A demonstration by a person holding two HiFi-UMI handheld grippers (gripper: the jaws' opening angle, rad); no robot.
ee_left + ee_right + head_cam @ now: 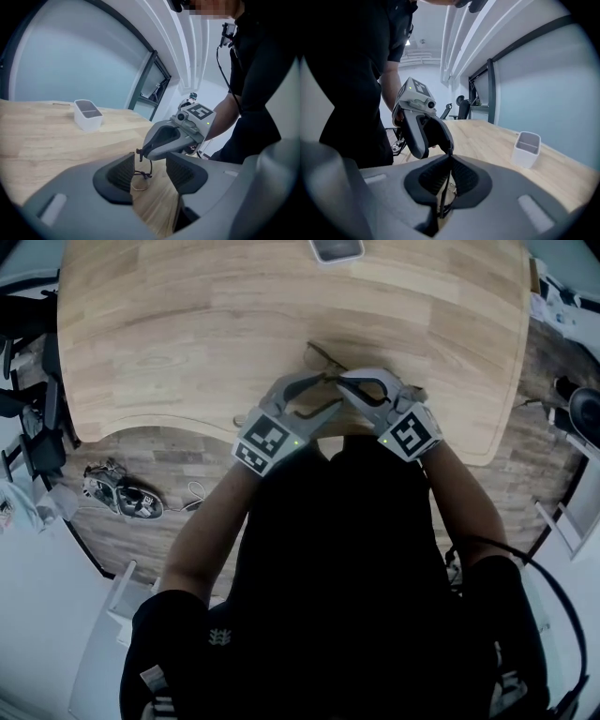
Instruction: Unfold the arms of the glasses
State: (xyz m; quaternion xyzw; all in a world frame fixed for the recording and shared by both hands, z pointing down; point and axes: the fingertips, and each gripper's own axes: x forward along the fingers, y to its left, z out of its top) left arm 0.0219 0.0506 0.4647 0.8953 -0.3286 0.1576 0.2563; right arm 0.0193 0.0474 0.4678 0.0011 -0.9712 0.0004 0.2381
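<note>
The glasses (pixel 319 357) have a thin dark frame and clear lenses, and sit just over the near edge of the wooden table (pixel 187 343). My right gripper (pixel 345 381) is shut on one thin arm of the glasses (pixel 449 176), which runs up between its pads. My left gripper (pixel 328 396) stands open right beside it, its pads clear of the frame. In the left gripper view a lens and the bridge of the glasses (pixel 140 180) show between the open jaws of the left gripper (pixel 150 171), with the right gripper (pixel 168 140) just beyond them.
A small white container (pixel 87 114) stands at the far side of the table, also seen as the container (pixel 526 149) in the right gripper view. The table's near edge curves in front of the person. Shoes (pixel 122 495) lie on the floor at the left.
</note>
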